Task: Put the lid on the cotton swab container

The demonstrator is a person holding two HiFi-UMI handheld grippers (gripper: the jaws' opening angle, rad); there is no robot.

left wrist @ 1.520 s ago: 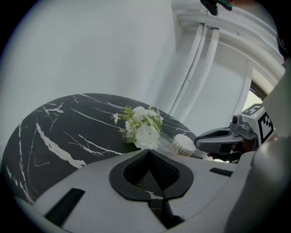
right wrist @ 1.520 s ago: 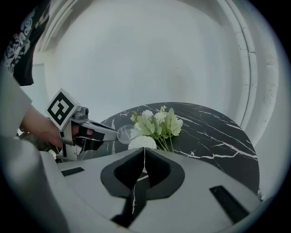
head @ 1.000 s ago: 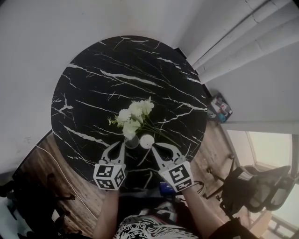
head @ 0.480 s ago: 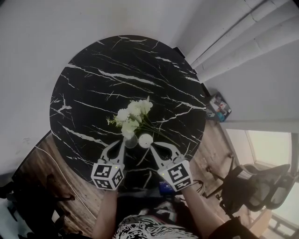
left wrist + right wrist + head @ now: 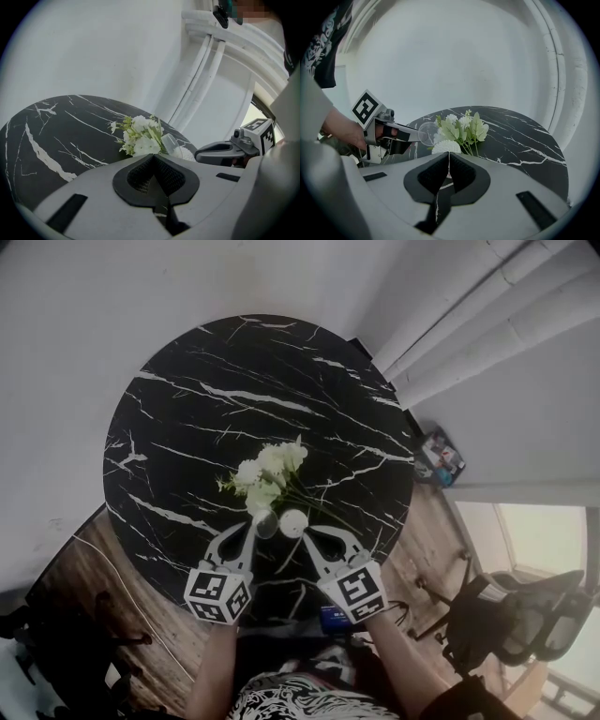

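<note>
Since the clear lid [image 5: 425,133] looks light, thin and slippery, best pinched at its rim, the left gripper [image 5: 249,532] has its jaws clamped there, just beside the open swab container [image 5: 293,521] toward the tabletop's [image 5: 169,399] near edge, while the right gripper's [image 5: 307,538] jaws are together, empty, next to the container.

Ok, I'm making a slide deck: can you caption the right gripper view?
Left gripper holds a clear lid beside white flowers on a black marble table.
</note>
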